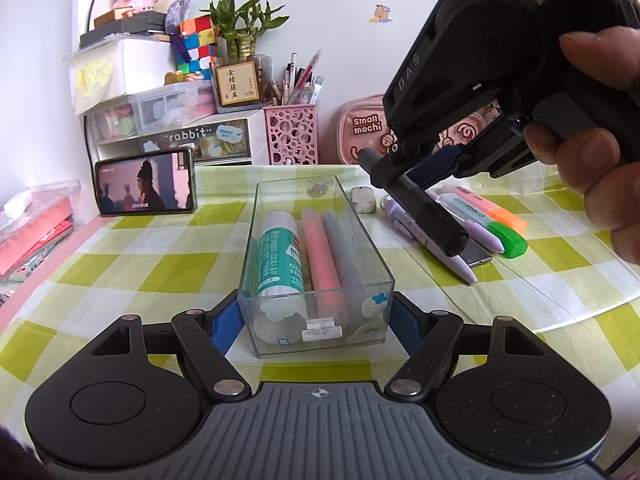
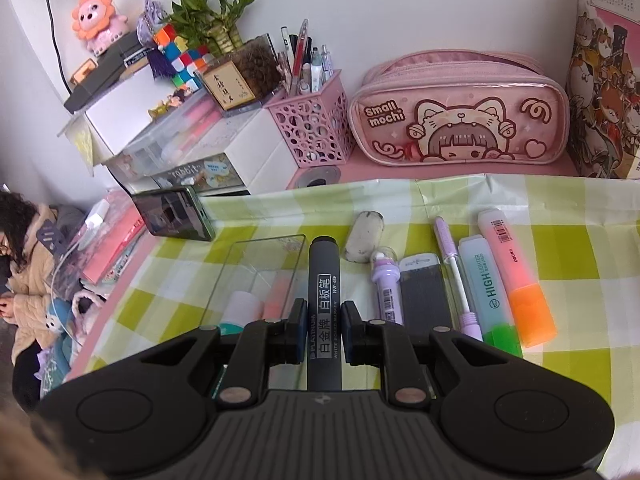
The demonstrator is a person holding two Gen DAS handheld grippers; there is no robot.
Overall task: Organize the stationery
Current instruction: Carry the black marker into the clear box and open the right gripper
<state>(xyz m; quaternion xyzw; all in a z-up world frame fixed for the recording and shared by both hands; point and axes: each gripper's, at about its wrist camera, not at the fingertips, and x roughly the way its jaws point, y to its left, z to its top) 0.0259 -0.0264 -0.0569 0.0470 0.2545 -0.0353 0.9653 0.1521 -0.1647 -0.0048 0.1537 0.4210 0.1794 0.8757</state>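
Holding a dark whiteboard marker [image 2: 325, 300] lengthwise between its two pads, the right gripper [image 2: 325, 332] carries the barrel above the table, its jaws pressed against the marker's sides near mid-length so that the pen balances and does not pivot; in the left wrist view the same marker [image 1: 424, 204] slants down towards five o'clock, clear of the loose items beneath it. The left gripper [image 1: 316, 320] has its blue pads either side of the near end of the clear plastic tray [image 1: 360, 224], evidently to steady it against sliding while things are dropped in; whether the pads truly press the walls or merely flank them cannot be told from this angle. Inside the tray lie a green-labelled glue stick [image 1: 280, 256], a pink pen [image 1: 322, 256] and a grey pen [image 1: 344, 252], all parallel to the long walls, which leaves a free lane at the three o'clock side for another long item. Unsorted stationery waits on the checked tablecloth [image 2: 580, 248] at about two o'clock from the tray: a worn eraser [image 2: 365, 236], a purple correction tape [image 2: 386, 284], a purple pen [image 2: 454, 272], a green highlighter [image 2: 486, 292] and an orange highlighter [image 2: 516, 276], laid roughly side by side. Judged from this, the marker is bound for the tray, and should be turned parallel to the pens before release; a slanted drop could bridge the rim.
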